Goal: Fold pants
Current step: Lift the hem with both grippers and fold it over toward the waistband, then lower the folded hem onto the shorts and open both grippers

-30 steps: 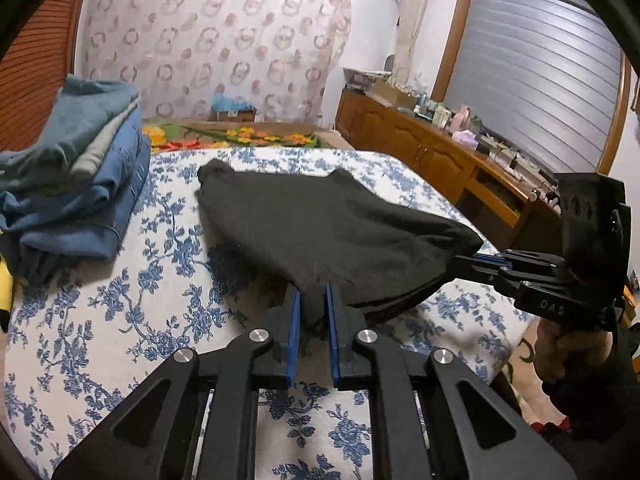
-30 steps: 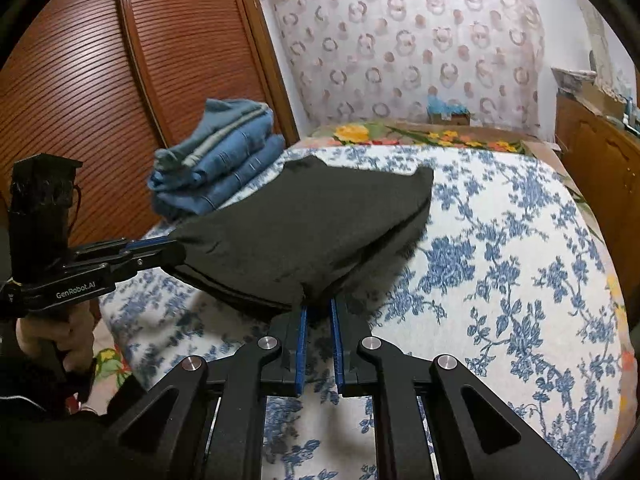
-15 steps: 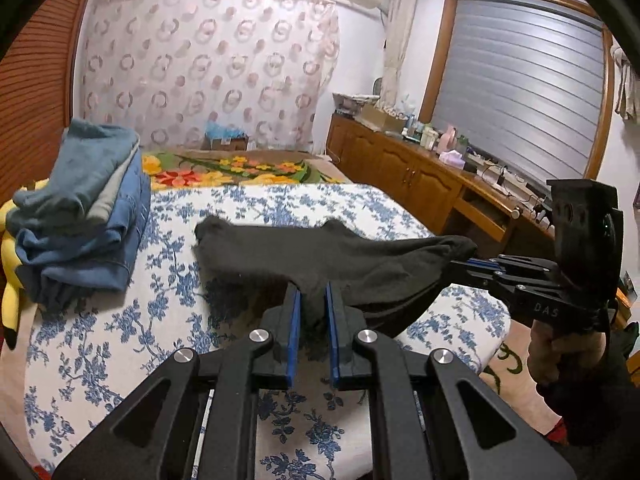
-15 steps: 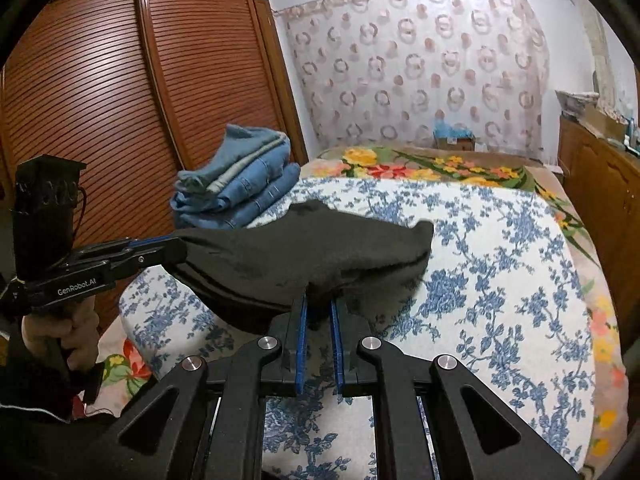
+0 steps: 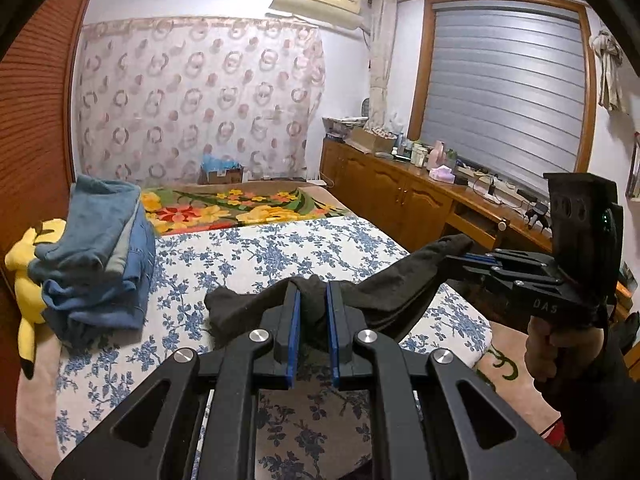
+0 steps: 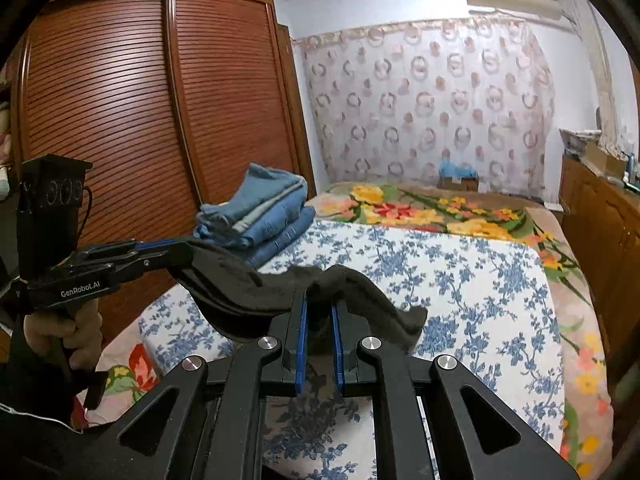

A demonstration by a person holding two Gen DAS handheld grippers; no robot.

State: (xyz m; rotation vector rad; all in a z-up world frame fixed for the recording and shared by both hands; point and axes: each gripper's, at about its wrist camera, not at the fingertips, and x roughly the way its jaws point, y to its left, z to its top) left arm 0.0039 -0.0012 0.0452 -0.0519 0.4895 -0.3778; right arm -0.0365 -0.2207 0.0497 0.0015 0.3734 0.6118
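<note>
The dark grey pants (image 5: 384, 296) are folded and hang in the air between both grippers, above the near end of the bed. My left gripper (image 5: 312, 300) is shut on one near corner of the pants. My right gripper (image 6: 319, 304) is shut on the other corner (image 6: 360, 292). Each gripper shows in the other's view: the right one (image 5: 460, 258) at the right of the left wrist view, the left one (image 6: 184, 248) at the left of the right wrist view. The far edge of the pants droops towards the bedspread.
The bed has a blue floral bedspread (image 5: 260, 252) and a bright flowered blanket (image 5: 240, 208) at the far end. A stack of folded blue jeans (image 5: 96, 256) sits at its left side, by a yellow plush toy (image 5: 24, 272). A wooden wardrobe (image 6: 140, 120) stands left, a sideboard (image 5: 420, 200) right.
Both grippers have risen with the pants, lifting them off the bedspread. The cloth has gone from spread flat to a hanging, bunched strip.
</note>
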